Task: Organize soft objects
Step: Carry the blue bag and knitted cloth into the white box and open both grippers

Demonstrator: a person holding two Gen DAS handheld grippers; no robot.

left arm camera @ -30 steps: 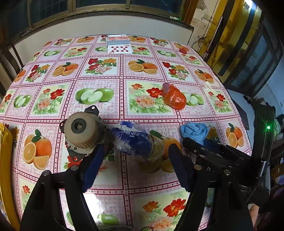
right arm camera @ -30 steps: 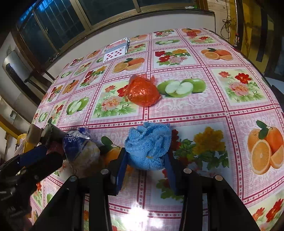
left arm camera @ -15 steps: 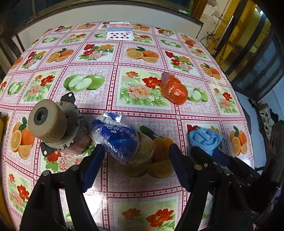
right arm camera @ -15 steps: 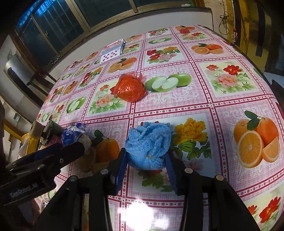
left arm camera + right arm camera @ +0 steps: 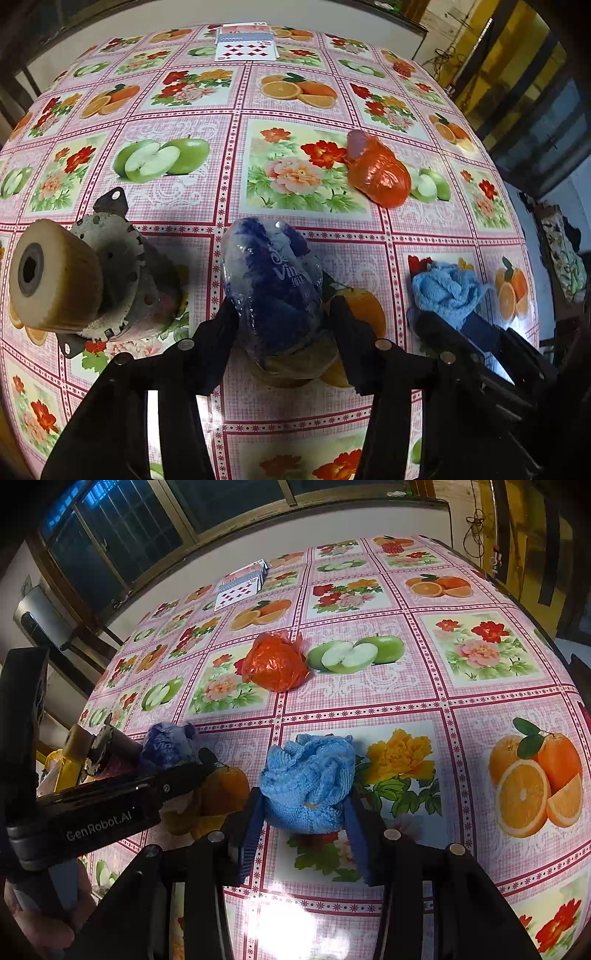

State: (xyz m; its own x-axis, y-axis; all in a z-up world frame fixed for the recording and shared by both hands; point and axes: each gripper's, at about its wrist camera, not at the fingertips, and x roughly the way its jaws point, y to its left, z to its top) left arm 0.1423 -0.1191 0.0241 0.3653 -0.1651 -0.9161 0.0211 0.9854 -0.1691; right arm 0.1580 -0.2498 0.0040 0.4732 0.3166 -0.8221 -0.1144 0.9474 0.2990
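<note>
The desk (image 5: 369, 236) wears a shiny pink cloth with pictures of apples, oranges and flowers. Dark windows (image 5: 122, 542) run along the wall behind it. Playing cards (image 5: 246, 48) lie at the far edge. The left claw (image 5: 282, 325) squeezes a crinkly blue tissue pack (image 5: 275, 288) that rests on the desk. Just beside it stands a grey metal part with a tan roller (image 5: 55, 277). The right claw (image 5: 304, 812) pinches a fluffy blue cloth (image 5: 308, 775). An orange bag (image 5: 275, 662) sits farther back, alone.

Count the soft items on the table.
3: blue tissue pack between the left tool fingers, blue cloth in the right tool, orange bag farther back, lying free.
</note>
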